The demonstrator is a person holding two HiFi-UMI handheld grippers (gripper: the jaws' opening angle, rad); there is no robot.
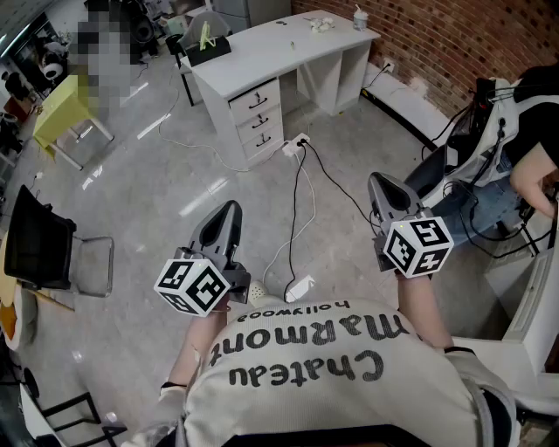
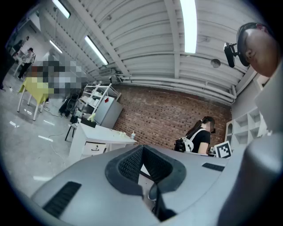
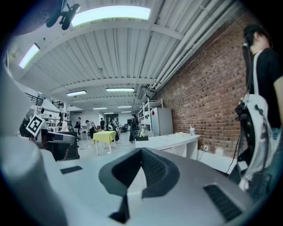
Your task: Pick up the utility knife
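Note:
No utility knife shows in any view. In the head view my left gripper [image 1: 229, 209] and right gripper [image 1: 382, 181] are held out level over the grey floor, well short of a white desk [image 1: 262, 52]. Both are shut, with the jaws meeting at the tip and nothing between them. The left gripper view has my left gripper [image 2: 142, 148] aimed toward that desk [image 2: 99, 134] and the brick wall. My right gripper [image 3: 141, 152] points at the same desk [image 3: 170, 142] in the right gripper view. On the desk stand a cup [image 1: 360, 17] and a black tray [image 1: 208, 45].
Cables [image 1: 301, 192] and a power strip [image 1: 297, 144] lie on the floor between me and the desk. A black chair [image 1: 39, 240] stands at left, a yellow table [image 1: 65, 105] beyond it. A seated person [image 1: 524, 148] is close on my right, by the brick wall [image 1: 437, 44].

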